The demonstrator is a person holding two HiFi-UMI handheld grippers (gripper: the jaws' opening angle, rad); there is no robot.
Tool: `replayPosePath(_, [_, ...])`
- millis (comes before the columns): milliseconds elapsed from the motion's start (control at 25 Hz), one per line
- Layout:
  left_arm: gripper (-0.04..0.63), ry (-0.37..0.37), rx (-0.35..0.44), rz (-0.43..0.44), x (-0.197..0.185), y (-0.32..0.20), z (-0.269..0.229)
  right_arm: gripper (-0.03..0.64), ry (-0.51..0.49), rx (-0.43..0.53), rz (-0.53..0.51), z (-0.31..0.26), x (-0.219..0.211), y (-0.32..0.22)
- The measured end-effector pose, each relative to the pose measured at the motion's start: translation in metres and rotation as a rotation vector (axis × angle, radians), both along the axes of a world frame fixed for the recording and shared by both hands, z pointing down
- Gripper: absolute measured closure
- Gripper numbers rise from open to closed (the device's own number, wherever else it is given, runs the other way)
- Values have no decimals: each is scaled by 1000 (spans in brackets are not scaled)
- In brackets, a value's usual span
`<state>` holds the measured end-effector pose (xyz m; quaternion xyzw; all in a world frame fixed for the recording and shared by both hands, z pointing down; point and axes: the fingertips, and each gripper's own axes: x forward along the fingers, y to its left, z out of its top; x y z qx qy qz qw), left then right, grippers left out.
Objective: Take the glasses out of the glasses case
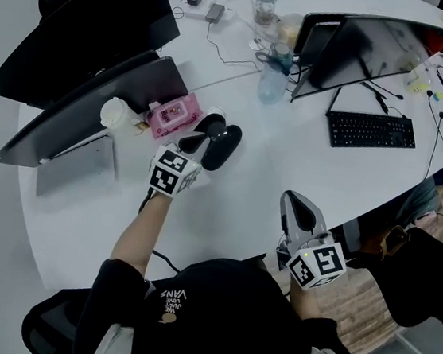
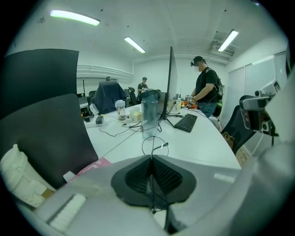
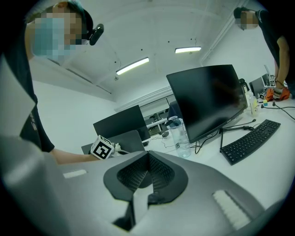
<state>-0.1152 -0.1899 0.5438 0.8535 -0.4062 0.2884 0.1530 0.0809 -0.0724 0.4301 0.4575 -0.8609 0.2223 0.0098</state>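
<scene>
The only print that can be read is "VANS", in white letters seen upside-down on the person's black shirt (image 1: 172,294), well behind the left gripper (image 1: 209,137) and left of the right gripper (image 1: 292,198). The small words beside it are too fine to make out. The pink box (image 1: 173,115) just left of the left gripper bears print too small to read, and the cube (image 1: 174,172) on each gripper shows only black-and-white square patterns.
</scene>
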Motion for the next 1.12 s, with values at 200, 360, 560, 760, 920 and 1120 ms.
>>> replayPosePath(200, [586, 13, 26, -14, -4, 9, -12, 617, 0, 14, -7, -5, 0, 3])
replayPosePath(360, [586, 26, 41, -23, -7, 17, -20, 617, 1, 25, -19, -9, -3, 6])
replayPosePath(560, [586, 59, 48, -45, -13, 28, -29, 617, 3, 36, -33, -15, -8, 9])
replayPosePath(760, [586, 70, 71, -62, -19, 38, -39, 617, 4, 48, -51, -19, -12, 12])
replayPosePath(920, [586, 81, 89, -77, -23, 48, -48, 617, 3, 54, -65, -22, -16, 15])
replayPosePath(1120, [586, 98, 114, -100, -27, 59, -58, 617, 4, 61, -84, -24, -19, 18])
